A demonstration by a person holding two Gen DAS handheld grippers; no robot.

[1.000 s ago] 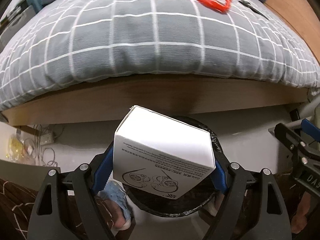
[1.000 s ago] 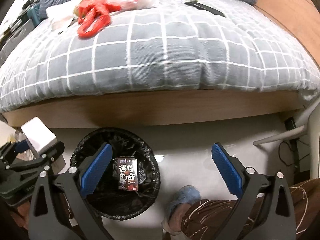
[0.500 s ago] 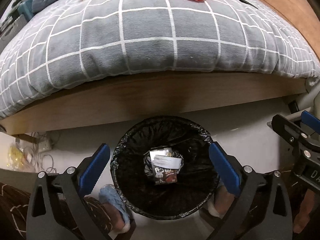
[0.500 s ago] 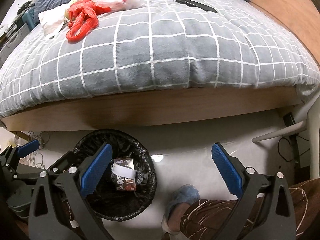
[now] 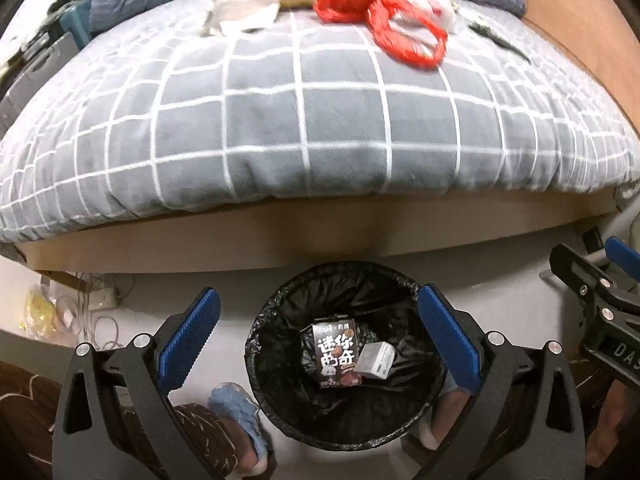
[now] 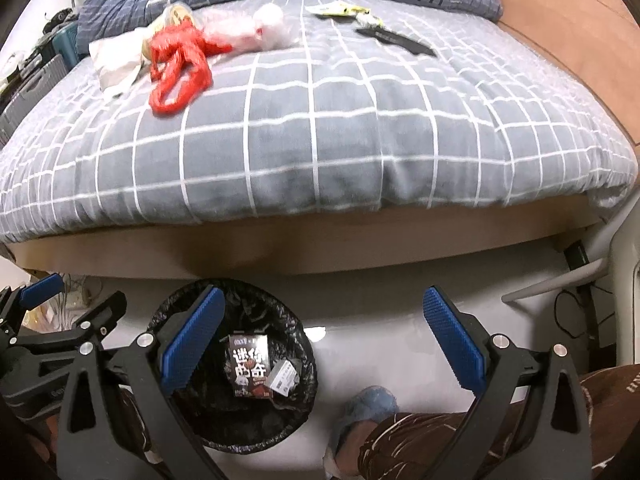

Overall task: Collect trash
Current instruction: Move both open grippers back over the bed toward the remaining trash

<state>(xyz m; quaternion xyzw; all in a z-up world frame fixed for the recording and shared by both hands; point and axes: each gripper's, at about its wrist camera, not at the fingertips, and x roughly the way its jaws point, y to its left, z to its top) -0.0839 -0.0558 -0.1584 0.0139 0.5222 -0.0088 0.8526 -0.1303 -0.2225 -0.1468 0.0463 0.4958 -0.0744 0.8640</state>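
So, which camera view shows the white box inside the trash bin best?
The left wrist view: the white box lies near the frame's middle, unobstructed, beside the dark snack box in the bin. The right wrist view shows the same box smaller, off-centre, close behind a blue finger pad.

A bin (image 5: 276, 364) stands on the floor (image 6: 400, 304) before the bed (image 5: 320, 128). In the bin a printed carton (image 5: 337, 354) lies with a small box (image 5: 376, 360) touching its right side. Far back on the bed, a plastic bag (image 6: 178, 64) lies right of crumpled paper (image 6: 114, 60); wrappers (image 6: 340, 10) lie further right.
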